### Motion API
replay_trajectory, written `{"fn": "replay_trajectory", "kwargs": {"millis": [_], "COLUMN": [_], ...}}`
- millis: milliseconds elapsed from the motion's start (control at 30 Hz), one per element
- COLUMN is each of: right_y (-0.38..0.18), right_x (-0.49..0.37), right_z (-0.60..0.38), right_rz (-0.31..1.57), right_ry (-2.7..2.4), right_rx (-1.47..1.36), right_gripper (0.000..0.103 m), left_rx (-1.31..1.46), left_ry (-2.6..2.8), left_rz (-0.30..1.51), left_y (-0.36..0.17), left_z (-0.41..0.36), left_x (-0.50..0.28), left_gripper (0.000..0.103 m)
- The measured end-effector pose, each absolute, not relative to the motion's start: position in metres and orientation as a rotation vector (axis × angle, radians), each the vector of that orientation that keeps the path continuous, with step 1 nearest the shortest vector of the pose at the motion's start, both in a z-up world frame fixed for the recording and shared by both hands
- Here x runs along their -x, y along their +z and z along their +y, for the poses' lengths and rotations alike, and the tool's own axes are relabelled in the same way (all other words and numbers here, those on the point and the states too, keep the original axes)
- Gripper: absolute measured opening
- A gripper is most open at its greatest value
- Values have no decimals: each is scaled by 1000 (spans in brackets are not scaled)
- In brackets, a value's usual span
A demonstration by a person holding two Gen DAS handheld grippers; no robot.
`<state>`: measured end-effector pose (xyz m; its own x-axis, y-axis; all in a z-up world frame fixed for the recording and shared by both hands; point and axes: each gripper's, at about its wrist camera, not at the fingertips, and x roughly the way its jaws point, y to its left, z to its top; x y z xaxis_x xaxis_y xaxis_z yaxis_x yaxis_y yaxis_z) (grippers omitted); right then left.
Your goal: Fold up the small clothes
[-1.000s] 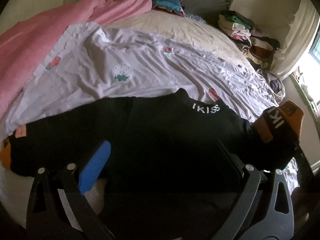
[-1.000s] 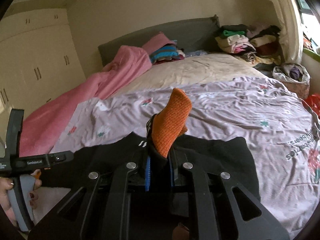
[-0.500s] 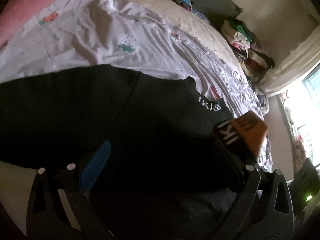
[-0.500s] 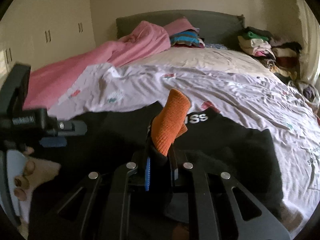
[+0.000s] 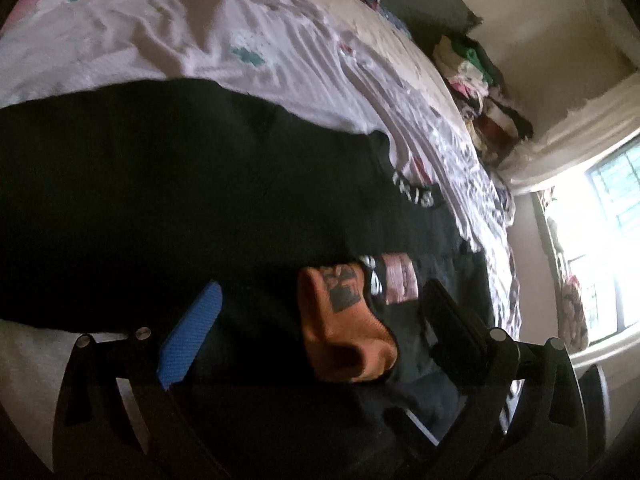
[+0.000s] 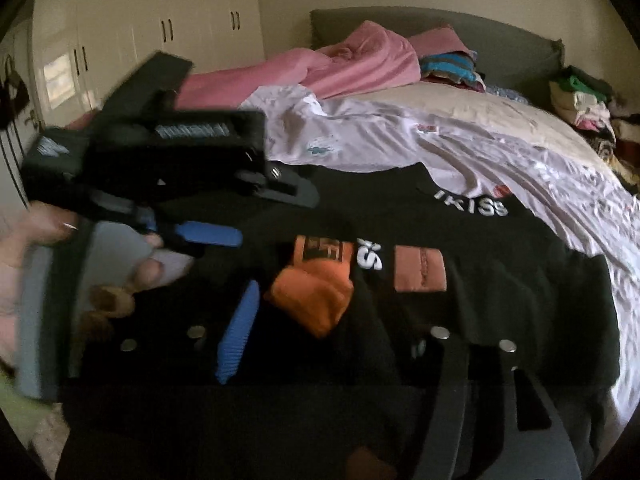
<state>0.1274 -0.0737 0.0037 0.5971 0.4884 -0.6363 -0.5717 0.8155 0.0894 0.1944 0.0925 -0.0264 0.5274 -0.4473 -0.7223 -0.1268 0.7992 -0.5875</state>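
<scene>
Fingers of your right hand-held gripper (image 6: 332, 332) are spreading apart at the near edge of the bed (image 6: 500, 116), and the orange sock cuff (image 6: 312, 292) lies loose between them, gripped by neither pad. That cuff belongs to the black garment (image 6: 500, 280), which is spread flat across the bed's near side with its white lettering facing up. Your left hand-held gripper (image 5: 320, 320) stands wide open just over the same orange cuff (image 5: 344, 332), its blue pad (image 5: 192, 332) clear of the cloth; it holds nothing. In the right wrist view that gripper and your hand (image 6: 24, 264) crowd the left side, right beside the cuff. Beyond the garment lies a rumpled white sheet (image 6: 400, 136) with small prints. Farther back, a pink blanket (image 6: 352, 64) is heaped along the left edge, striped folded clothes (image 6: 448, 64) rest at the headboard (image 6: 500, 44), and a clothes pile (image 6: 588, 108) fills the far right corner.
</scene>
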Motion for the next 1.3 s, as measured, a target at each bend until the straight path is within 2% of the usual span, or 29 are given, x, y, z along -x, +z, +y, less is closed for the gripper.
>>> {"fn": "replay_trajectory", "kwargs": {"millis": [133, 233, 300, 333, 367, 533, 800, 1000, 1233, 1300], "right_y": [10, 14, 17, 18, 18, 20, 16, 7, -9, -12], "right_x": [-122, -125, -128, -129, -129, -132, -141, -154, -170, -173], "right_z": [-107, -138, -158, -170, -179, -222, -252, -246, -235, -233], "right_rz": [708, 720, 720, 719, 718, 708, 708, 746, 817, 834], "right_ry": [558, 480, 432, 400, 375, 278, 193, 179, 167, 172], "right_rx": [67, 17, -5, -15, -24, -52, -86, -79, -59, -55], "right_gripper": [62, 62, 62, 62, 62, 62, 62, 62, 62, 62], "left_rx": [613, 568, 538, 525, 516, 446, 322, 322, 283, 276], "left_ry": [-242, -224, -203, -197, -212, -233, -209, -160, -41, -17], "left_rz": [1046, 1055, 1051, 1048, 1045, 976, 806, 873, 932, 923], "left_y": [-36, -41, -42, -41, -41, -19, 45, 21, -11, -10], "left_z": [74, 60, 52, 50, 45, 33, 35, 48, 63, 69], "left_x": [-198, -200, -201, -201, -202, -205, -202, -208, -209, -204], "left_gripper": [65, 64, 53, 34, 11, 6, 6, 6, 16, 16]}}
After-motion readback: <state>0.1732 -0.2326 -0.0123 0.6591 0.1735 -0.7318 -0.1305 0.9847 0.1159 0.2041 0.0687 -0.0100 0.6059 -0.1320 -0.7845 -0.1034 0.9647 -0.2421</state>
